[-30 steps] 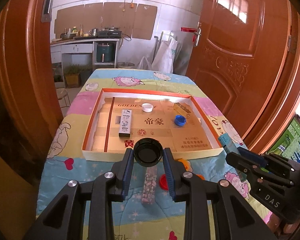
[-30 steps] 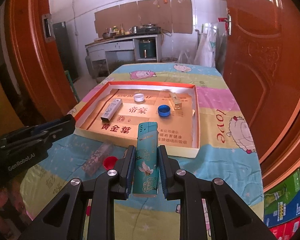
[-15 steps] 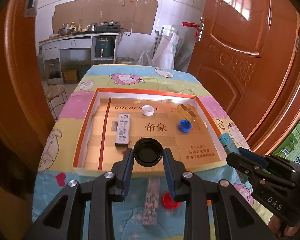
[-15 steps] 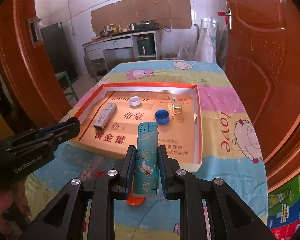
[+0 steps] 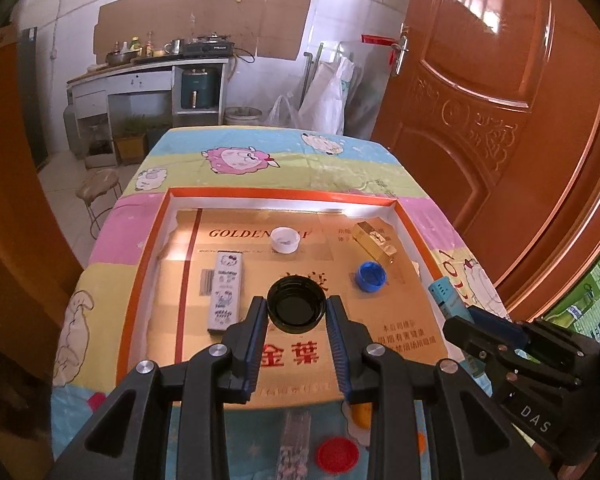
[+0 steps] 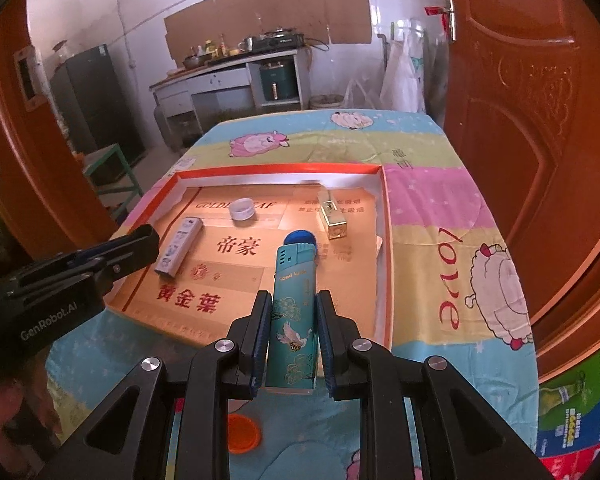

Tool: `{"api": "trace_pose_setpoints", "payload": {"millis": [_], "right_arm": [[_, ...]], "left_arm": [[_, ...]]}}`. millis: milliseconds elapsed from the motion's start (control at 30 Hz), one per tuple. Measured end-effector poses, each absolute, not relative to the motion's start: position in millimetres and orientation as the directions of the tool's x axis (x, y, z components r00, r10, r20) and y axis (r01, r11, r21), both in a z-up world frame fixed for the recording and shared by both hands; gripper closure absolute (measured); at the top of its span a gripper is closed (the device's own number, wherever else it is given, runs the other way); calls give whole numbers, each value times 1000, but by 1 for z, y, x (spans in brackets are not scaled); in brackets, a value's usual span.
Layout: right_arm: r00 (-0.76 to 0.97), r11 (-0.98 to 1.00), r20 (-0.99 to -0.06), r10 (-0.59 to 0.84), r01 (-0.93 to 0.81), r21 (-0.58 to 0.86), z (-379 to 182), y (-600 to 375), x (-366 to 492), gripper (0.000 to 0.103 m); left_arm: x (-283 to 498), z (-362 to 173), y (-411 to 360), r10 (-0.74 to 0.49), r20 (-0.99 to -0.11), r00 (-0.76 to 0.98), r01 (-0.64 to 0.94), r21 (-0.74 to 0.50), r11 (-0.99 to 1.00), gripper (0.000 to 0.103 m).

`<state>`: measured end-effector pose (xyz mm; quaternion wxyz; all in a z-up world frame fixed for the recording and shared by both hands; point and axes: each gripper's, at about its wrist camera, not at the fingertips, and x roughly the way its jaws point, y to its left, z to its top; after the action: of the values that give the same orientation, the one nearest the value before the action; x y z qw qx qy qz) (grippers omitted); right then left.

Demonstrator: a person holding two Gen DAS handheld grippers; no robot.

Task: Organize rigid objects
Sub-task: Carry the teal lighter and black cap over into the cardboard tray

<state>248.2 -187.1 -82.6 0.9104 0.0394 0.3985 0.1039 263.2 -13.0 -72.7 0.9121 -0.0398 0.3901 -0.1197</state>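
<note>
black jaws of the left gripper (image 5: pixel 297 312) pinch a black round lid (image 5: pixel 296 309), open side up, above the near half of an orange-rimmed shallow box (image 5: pixel 148 240) on a cartoon-print tablecloth (image 5: pixel 260 152). the right gripper (image 6: pixel 291 336) clamps narrowly on an upright teal lighter (image 6: pixel 293 316) over the box's near edge. inside lie a white cap (image 5: pixel 285 239) toward the far edge, a blue cap (image 5: pixel 372 276) and gold block (image 5: pixel 374 240) toward the right edge, and a pale flat pack (image 5: pixel 225 290) toward the left edge.
</note>
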Motion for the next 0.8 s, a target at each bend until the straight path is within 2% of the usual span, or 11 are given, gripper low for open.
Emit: {"api": "trace_pose_setpoints", "payload": {"millis": [800], "right_arm": [[608, 983, -774, 180, -90, 158, -120, -196, 302, 80]], "left_arm": [[315, -107, -22, -258, -757, 600, 185, -182, 966, 72]]}}
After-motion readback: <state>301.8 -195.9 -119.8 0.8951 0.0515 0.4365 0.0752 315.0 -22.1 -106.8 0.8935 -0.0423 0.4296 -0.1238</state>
